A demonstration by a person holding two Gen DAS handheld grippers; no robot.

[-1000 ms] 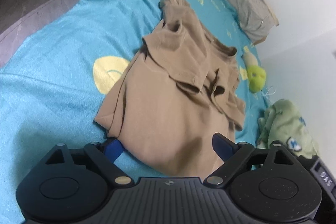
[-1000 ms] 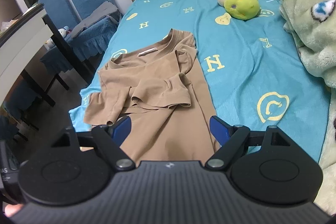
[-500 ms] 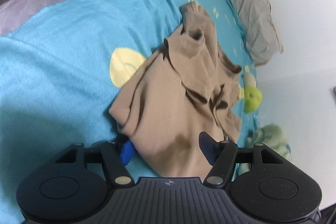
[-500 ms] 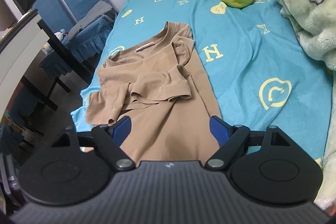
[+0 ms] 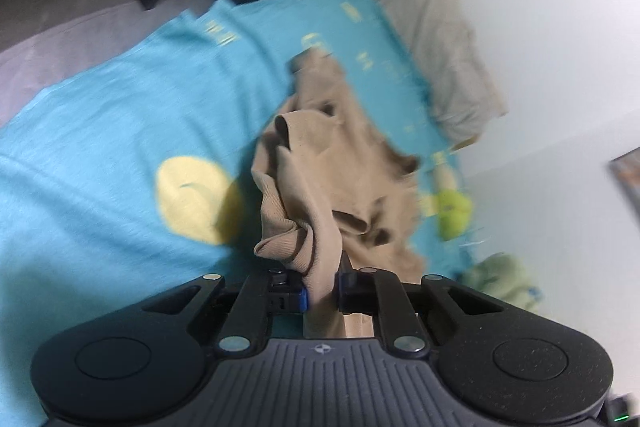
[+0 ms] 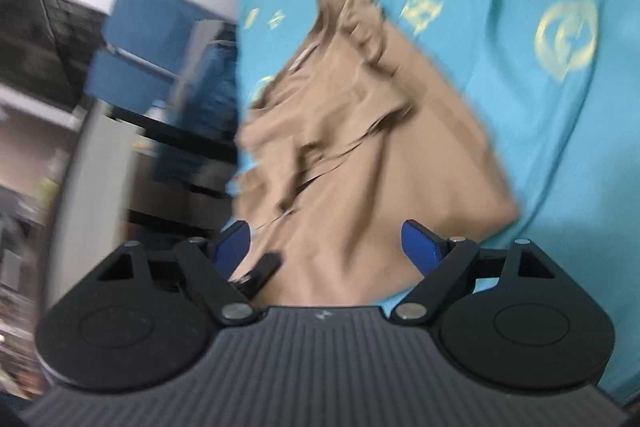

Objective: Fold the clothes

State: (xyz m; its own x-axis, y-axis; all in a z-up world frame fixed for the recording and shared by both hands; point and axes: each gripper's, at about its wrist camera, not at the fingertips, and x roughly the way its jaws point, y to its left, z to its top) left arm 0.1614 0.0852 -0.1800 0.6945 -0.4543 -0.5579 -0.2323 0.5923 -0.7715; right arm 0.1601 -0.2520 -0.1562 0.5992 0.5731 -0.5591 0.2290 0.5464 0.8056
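Tan T-shirt point(image 5: 344, 163) lies rumpled on a turquoise bedsheet point(image 5: 100, 131), its bunched corner pinched in the left gripper point(image 5: 320, 293) (frames blurred); right gripper point(image 6: 326, 243) hovers spread above the hem.

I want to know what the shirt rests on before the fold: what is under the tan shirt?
The tan shirt lies on the blue patterned bedsheet, visible all around it. Whatever sits directly beneath the fabric is covered. The left gripper pinches one bunched edge.
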